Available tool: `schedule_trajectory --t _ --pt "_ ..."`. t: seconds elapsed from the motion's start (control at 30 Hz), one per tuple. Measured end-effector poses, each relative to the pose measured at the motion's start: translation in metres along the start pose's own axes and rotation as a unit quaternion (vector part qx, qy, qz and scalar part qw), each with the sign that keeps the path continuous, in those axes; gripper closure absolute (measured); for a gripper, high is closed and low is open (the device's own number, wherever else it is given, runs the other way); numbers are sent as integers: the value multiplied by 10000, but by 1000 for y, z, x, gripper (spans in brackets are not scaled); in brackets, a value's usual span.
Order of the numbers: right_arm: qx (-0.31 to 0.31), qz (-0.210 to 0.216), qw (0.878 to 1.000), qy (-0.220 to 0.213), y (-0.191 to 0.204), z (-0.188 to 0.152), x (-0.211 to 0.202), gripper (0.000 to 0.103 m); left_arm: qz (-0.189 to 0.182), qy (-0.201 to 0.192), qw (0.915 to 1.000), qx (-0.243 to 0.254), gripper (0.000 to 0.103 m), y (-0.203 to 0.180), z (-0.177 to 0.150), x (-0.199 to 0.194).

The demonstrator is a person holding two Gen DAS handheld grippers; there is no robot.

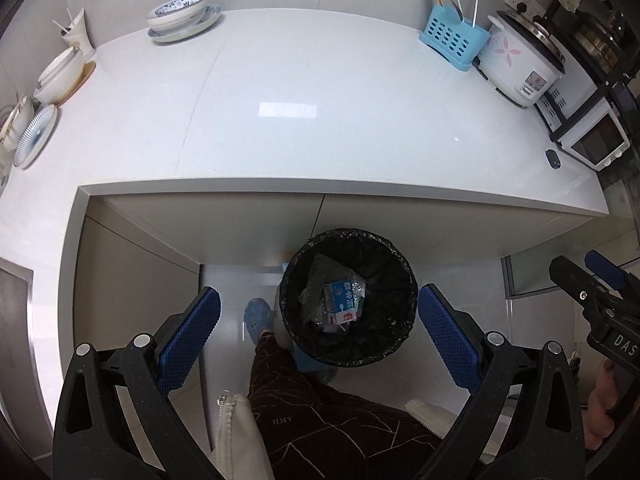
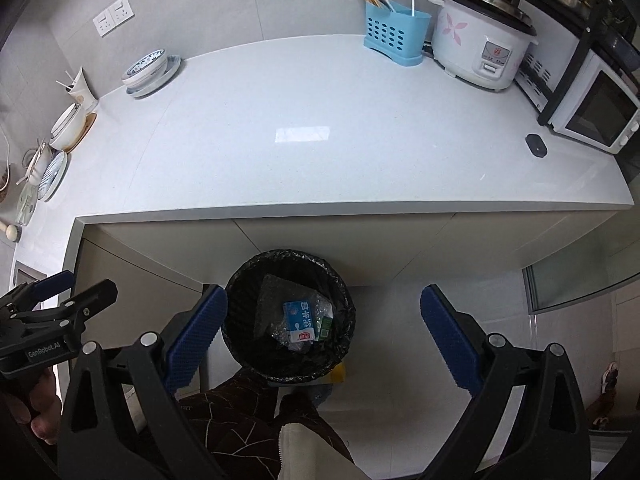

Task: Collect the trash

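A round bin with a black liner (image 1: pixel 347 300) (image 2: pixel 289 316) stands on the floor below the counter's front edge. Inside lie a blue-and-white milk carton (image 1: pixel 340 297) (image 2: pixel 299 315), crumpled clear plastic (image 1: pixel 316 276) (image 2: pixel 276 292) and a small green pack (image 2: pixel 324 327). My left gripper (image 1: pixel 318 332) hangs high above the bin, jaws wide open and empty. My right gripper (image 2: pixel 322 330) is also open and empty above the bin. Each gripper shows at the edge of the other's view, the right gripper's tip (image 1: pixel 576 280) and the left gripper's tip (image 2: pixel 72 300).
The white counter (image 1: pixel 304 120) (image 2: pixel 320 140) carries stacked bowls (image 1: pixel 180 16), plates at the left (image 1: pixel 36 132), a blue utensil caddy (image 1: pixel 452 40), a rice cooker (image 1: pixel 520 64), a toaster oven (image 2: pixel 596 116) and a small black object (image 2: pixel 536 145). A person's leg (image 1: pixel 304 400) and blue slipper (image 1: pixel 258 314) stand by the bin.
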State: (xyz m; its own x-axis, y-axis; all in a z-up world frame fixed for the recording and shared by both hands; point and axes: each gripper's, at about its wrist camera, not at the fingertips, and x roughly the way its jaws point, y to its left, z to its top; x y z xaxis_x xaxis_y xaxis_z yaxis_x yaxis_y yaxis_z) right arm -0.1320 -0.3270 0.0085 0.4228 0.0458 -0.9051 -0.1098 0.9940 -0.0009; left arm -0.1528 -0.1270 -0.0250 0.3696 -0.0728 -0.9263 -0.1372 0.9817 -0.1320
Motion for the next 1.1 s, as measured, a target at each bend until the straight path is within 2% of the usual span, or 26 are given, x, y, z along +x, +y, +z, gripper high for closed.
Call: schedule_trajectory --t 0.4,0.53,1.1 --pt "-20 -22 10000 43 0 -2 4 10 -10 -6 10000 70 6 -5 -1 -2" --pt "-105 16 9999 62 2 -1 6 10 -159 74 9998 29 6 -5 -1 2" --pt "-92 105 9999 97 1 -2 11 10 -9 3 9999 117 6 -11 -1 -2"
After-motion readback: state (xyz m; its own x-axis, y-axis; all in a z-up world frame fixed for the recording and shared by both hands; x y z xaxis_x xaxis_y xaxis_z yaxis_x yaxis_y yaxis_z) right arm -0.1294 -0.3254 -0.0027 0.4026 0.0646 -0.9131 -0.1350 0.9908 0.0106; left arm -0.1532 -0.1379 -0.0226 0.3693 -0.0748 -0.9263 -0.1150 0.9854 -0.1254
